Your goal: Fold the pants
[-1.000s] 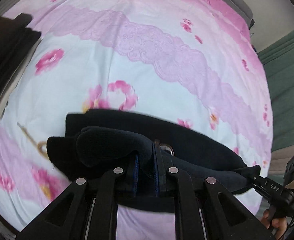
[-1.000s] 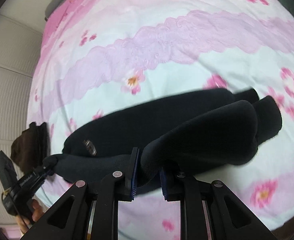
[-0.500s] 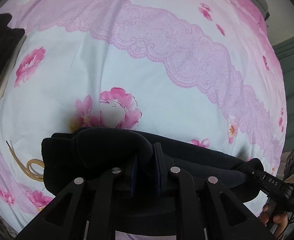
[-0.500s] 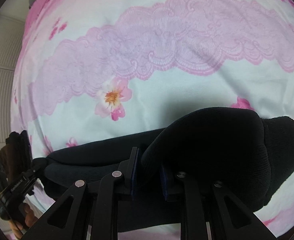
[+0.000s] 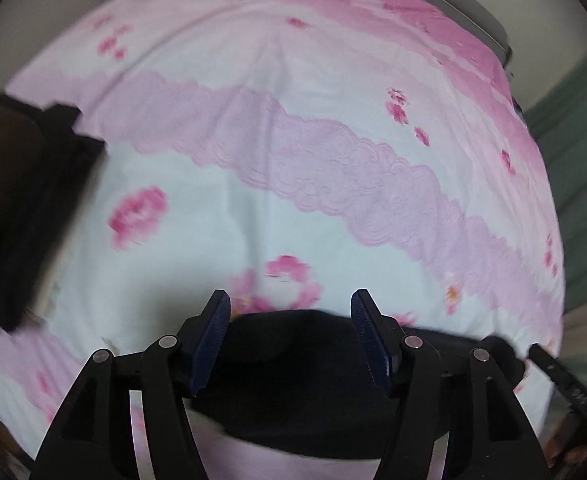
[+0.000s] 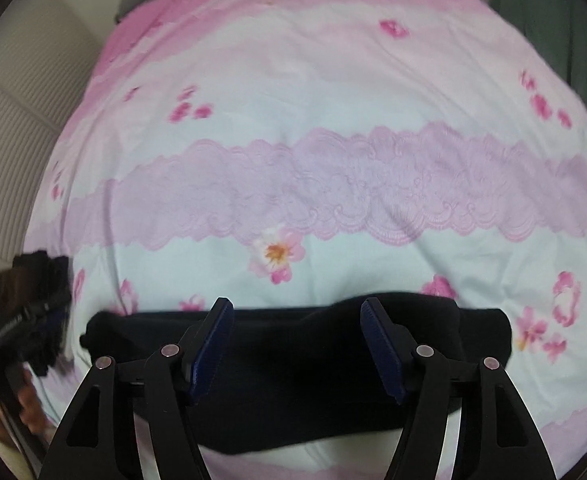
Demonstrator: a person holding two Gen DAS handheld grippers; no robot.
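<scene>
The bed (image 6: 333, 80) carries the folded pants (image 6: 293, 380), long axis left-to-right. The pants lie below and between the spread fingers of the left hand-held gripper (image 5: 289, 336) and right hand-held gripper (image 6: 297, 344); neither grips anything.

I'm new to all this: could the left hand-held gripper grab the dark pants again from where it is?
Probably yes. The left hand-held gripper is open, and the folded pants lie on the bedsheet right below and between its fingers, with nothing in between.
</scene>
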